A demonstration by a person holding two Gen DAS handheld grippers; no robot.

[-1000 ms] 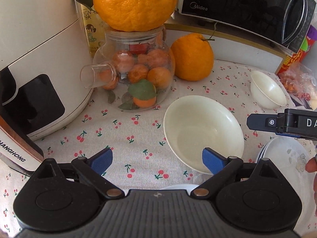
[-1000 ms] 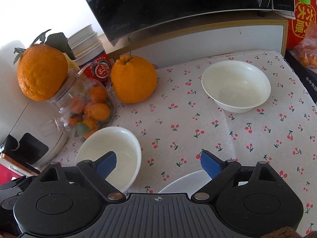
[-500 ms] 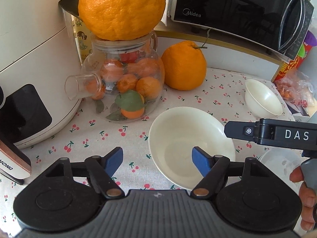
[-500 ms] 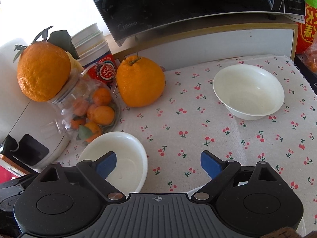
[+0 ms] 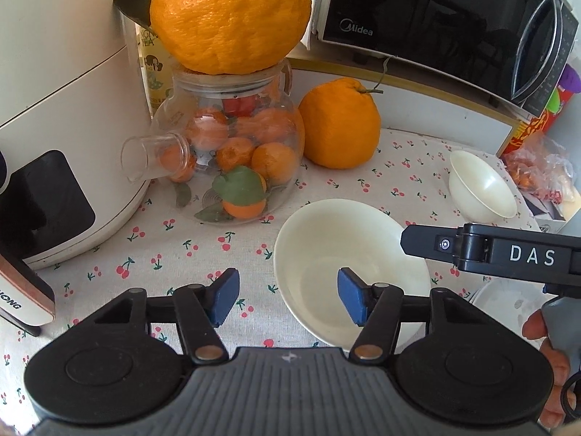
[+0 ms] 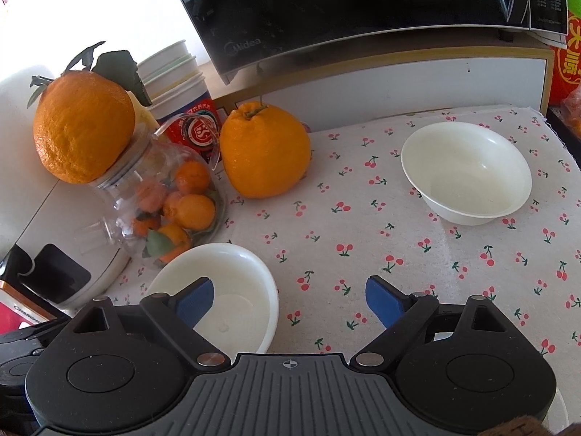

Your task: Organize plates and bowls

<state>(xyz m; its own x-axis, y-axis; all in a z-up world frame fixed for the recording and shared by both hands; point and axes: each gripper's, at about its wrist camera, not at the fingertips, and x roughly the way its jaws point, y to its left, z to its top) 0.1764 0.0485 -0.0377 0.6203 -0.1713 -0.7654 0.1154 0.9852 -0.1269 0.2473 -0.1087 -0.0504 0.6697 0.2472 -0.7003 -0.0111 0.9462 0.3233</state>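
A cream bowl (image 5: 348,250) sits on the cherry-print cloth (image 5: 203,239). My left gripper (image 5: 288,299) straddles its near-left rim, one blue pad inside the bowl and the other outside over the cloth. Its jaws are closing and neither pad touches the rim. My right gripper (image 6: 288,296) hangs wide open, closing slightly, over the same bowl (image 6: 236,290). Its left finger is above the bowl's inside and its right finger above bare cloth. One of its fingers (image 5: 428,243) reaches over that bowl's right side. A smaller white bowl (image 6: 468,174) stands farther back on the right. A white plate (image 5: 508,309) lies near right.
A glass teapot (image 5: 232,152) of small oranges, topped by a large orange (image 5: 228,14), stands left of the bowl. Another large orange (image 5: 339,123) sits behind it. A white appliance (image 5: 61,116) fills the left, a microwave (image 5: 435,11) the back, snack bags (image 5: 541,167) the right.
My left gripper's jaws have narrowed by about half around the near bowl's rim. The right gripper has barely shifted and stays wide.
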